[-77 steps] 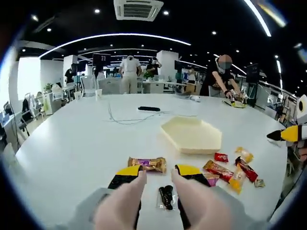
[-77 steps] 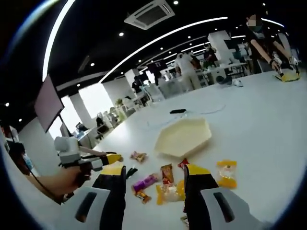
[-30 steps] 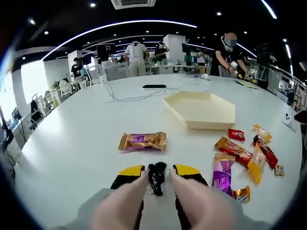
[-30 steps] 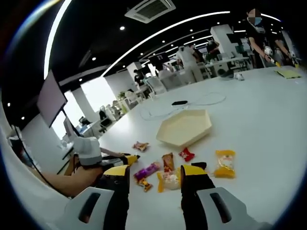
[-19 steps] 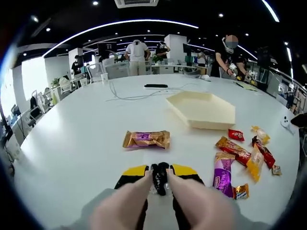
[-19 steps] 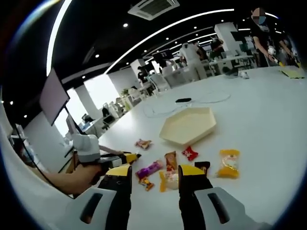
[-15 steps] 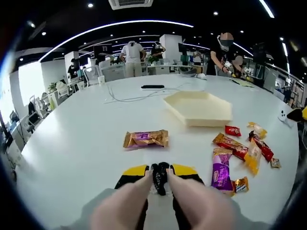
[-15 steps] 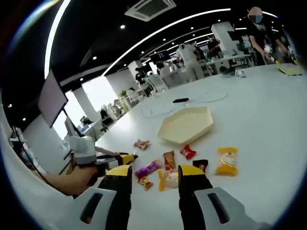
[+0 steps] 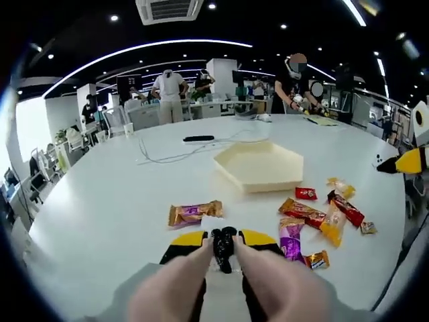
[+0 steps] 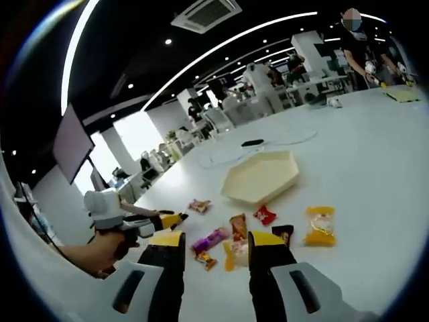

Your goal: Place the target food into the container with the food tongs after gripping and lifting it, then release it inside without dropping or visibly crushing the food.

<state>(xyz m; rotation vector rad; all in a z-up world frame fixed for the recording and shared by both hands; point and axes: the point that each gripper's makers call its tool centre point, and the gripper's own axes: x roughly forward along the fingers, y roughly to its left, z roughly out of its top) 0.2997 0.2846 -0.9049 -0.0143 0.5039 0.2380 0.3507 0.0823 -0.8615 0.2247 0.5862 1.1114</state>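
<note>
A dark snack in a clear wrapper [image 9: 223, 247] sits pinched between the yellow-tipped jaws of my left gripper [image 9: 223, 237], which is shut on it at the near side of the white table. The cream hexagonal tray [image 9: 258, 165] lies beyond, a little to the right, with nothing in it. In the right gripper view the same tray [image 10: 261, 176] is ahead, and my right gripper [image 10: 216, 239] stands open above the scattered snacks. The left gripper [image 10: 167, 219], in a person's hand, enters that view from the left.
A gold and purple wrapper [image 9: 194, 212] lies just ahead of the left jaws. Several wrapped snacks [image 9: 315, 215] are spread to the right of them, below the tray. A cable and a black device [image 9: 199, 139] lie farther back. People stand at distant desks.
The left jaws have closed from a small gap onto the dark snack. The left view has shifted and the table looks a little farther off. The right gripper has stayed open.
</note>
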